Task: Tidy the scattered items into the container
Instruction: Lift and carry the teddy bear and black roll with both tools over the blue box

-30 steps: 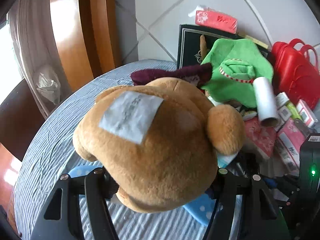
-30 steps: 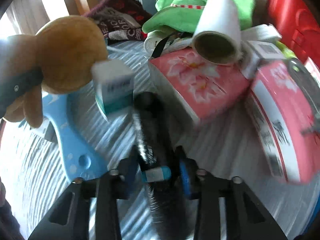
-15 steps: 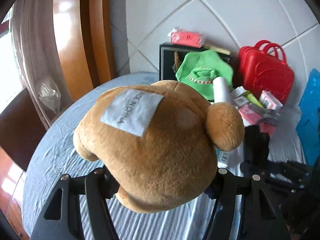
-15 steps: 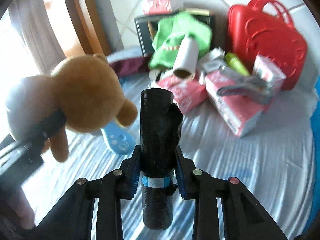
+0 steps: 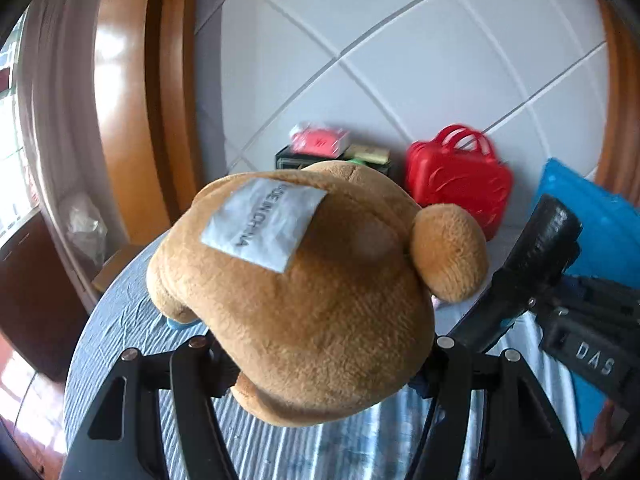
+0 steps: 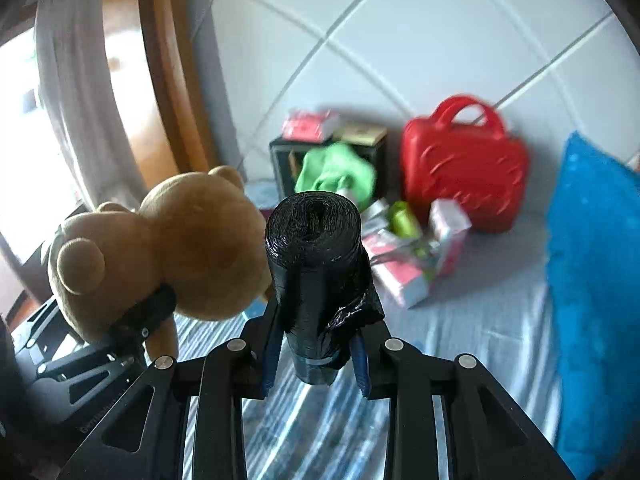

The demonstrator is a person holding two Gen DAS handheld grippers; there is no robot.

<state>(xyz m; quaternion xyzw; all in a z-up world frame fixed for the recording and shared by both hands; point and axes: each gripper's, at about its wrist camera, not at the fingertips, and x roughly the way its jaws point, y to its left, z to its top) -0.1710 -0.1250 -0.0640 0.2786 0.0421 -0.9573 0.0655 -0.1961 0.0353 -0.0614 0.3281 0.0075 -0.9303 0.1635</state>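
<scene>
Both hand-held grippers carry loads above the striped cloth surface [image 6: 460, 320].

The left hand-held gripper [image 5: 324, 364] clamps a tan plush teddy bear [image 5: 304, 300]; the right hand-held gripper [image 6: 316, 356] pinches a black plastic-bag roll [image 6: 316, 264], likely bound for the blue container [image 6: 592, 288] to its right.

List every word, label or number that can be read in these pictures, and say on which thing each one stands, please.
"MADE IN CHINA": white tag sewn on the brown plush bear; the first letters are partly blurred.
"DAS": body of the right gripper, seen in the left wrist view.
Too blurred to read: print on the red and white boxes and on the red packet on top of the black box.
</scene>
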